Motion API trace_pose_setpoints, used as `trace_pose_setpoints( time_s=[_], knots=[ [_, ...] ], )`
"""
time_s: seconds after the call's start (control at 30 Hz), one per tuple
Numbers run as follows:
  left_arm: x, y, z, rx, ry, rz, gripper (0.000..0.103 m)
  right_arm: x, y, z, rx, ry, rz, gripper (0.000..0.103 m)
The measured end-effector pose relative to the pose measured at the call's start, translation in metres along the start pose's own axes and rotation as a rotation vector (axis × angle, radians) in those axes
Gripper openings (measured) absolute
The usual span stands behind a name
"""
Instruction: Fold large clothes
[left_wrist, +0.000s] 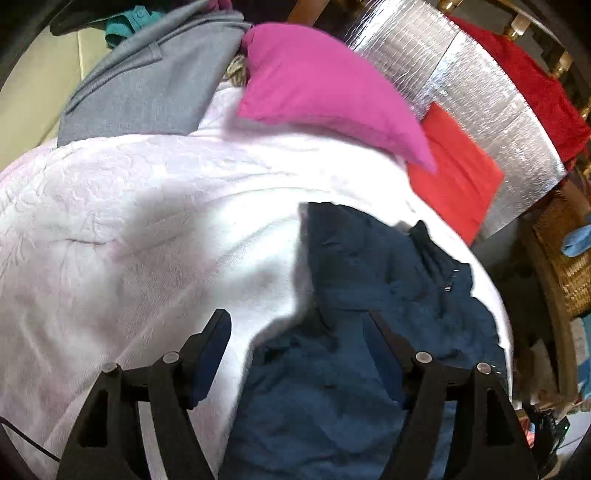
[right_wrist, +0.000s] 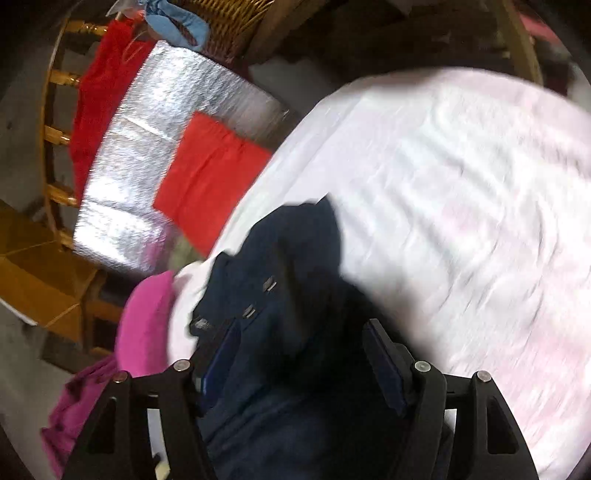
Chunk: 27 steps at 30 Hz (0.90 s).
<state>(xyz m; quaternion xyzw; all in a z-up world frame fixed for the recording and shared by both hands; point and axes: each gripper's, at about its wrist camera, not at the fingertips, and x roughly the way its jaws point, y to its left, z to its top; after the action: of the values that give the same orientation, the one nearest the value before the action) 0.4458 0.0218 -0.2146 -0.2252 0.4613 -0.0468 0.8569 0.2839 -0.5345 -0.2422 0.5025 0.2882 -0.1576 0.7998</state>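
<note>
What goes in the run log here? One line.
left hand-held gripper: open | right hand-held gripper: open | navy garment: on white bedspread, unheld

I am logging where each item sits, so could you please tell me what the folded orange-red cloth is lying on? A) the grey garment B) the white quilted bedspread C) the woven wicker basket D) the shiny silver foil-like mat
D: the folded orange-red cloth lies flat on the shiny silver foil-like mat, beside the edge of the white quilted bedspread, not on it.

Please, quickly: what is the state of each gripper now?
Left gripper: open, holding nothing, above the navy garment.
Right gripper: open, holding nothing, above it too.
</note>
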Motion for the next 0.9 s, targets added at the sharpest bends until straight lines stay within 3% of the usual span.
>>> trace_pose_setpoints(
  time_s=[0.13, 0.3, 0.37, 0.4, 0.5, 0.57, 0.6, 0.7, 0.77, 0.8, 0.9],
  knots=[
    [0.036, -0.014, -0.001, 0.003, 0.082, -0.022, 0.074, 0.025, -0.003, 0.010, -0.025, 0.034, -0.054, 0.071],
    [0.061, -0.034, -0.009, 0.104, 0.134, 0.024, 0.074, 0.056, -0.001, 0.008, -0.035, 0.130, -0.029, 0.072],
    [0.059, -0.032, -0.013, 0.117, 0.132, 0.040, 0.074, 0.056, 0.013, 0.005, -0.123, 0.119, -0.049, 0.046],
    [0.060, -0.031, -0.013, 0.118, 0.134, 0.049, 0.074, 0.051, 0.022, 0.003, -0.179, 0.087, -0.063, 0.039],
    [0.066, -0.030, -0.014, 0.125, 0.143, 0.081, 0.076, 0.047, 0.038, -0.004, -0.291, 0.020, -0.093, 0.036],
    [0.070, -0.033, -0.017, 0.155, 0.146, 0.103, 0.077, 0.059, 0.033, -0.005, -0.300, 0.059, -0.136, 0.036],
    [0.069, -0.034, -0.017, 0.165, 0.142, 0.110, 0.077, 0.068, 0.026, -0.008, -0.304, 0.099, -0.156, 0.036],
    [0.060, -0.033, -0.016, 0.157, 0.138, 0.100, 0.076, 0.055, 0.024, -0.009, -0.288, 0.087, -0.137, 0.044],
    [0.048, -0.029, -0.016, 0.157, 0.121, 0.106, 0.076, 0.038, 0.020, -0.007, -0.245, 0.091, -0.082, 0.068],
    [0.039, -0.028, -0.016, 0.166, 0.097, 0.114, 0.076, 0.026, 0.018, -0.007, -0.232, 0.073, -0.060, 0.073],
    [0.009, -0.029, -0.017, 0.205, 0.019, 0.120, 0.076, -0.011, 0.007, -0.009, -0.248, 0.050, -0.021, 0.075]
  ],
)
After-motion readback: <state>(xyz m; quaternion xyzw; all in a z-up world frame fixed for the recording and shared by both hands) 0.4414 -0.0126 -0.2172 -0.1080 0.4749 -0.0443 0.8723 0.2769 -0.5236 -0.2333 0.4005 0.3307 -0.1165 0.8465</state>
